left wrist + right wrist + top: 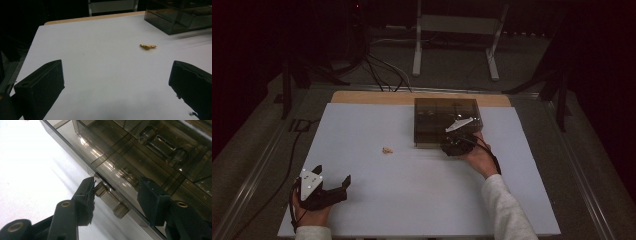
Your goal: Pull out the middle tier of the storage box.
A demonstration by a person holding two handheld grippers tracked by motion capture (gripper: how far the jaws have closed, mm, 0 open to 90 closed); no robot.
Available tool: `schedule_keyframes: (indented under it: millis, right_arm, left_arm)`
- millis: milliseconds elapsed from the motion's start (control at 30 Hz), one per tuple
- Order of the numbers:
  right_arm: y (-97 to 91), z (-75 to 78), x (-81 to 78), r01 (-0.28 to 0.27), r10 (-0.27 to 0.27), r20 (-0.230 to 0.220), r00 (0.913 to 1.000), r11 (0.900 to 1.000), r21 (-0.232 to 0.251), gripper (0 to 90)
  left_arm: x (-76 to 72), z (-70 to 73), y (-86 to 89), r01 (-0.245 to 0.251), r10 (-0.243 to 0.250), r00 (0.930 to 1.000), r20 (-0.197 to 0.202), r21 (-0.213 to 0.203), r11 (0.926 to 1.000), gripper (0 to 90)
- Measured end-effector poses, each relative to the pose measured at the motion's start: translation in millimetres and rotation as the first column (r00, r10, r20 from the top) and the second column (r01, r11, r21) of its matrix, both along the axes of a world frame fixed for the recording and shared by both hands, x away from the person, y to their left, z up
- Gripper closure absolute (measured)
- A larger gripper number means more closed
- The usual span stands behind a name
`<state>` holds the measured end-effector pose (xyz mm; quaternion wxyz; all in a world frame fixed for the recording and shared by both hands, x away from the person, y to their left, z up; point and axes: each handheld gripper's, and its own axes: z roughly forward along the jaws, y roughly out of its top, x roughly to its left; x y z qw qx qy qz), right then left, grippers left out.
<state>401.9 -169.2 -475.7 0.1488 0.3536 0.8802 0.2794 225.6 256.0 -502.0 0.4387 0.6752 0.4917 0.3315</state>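
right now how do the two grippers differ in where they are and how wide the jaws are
The left gripper rests low on the bare white table, jaws spread wide with nothing between them; the right gripper is up at the smoky plastic box, jaws much narrower, bracketing its drawer handle. Both are black and hand-held.

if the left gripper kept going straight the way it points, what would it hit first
Probably nothing soon: the left gripper, fingers wide open, faces bare white table. The small gold-coloured piece lies ahead to the right, the smoky clear plastic box farther right; depth is hard to judge.
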Motion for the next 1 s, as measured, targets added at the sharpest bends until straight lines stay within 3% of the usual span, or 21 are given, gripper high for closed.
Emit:
schedule_keyframes:
  millis: [1000]
  right_arm:
    - [0.3,-1.9,-13.2,-0.013,0.013,0.008,0.9999,0.9998,0.014,50.6]
  left_arm:
    - [0.2,-0.3,-0.3,0.0,0.0,1.0,-0.003,0.003,1.0,1.1]
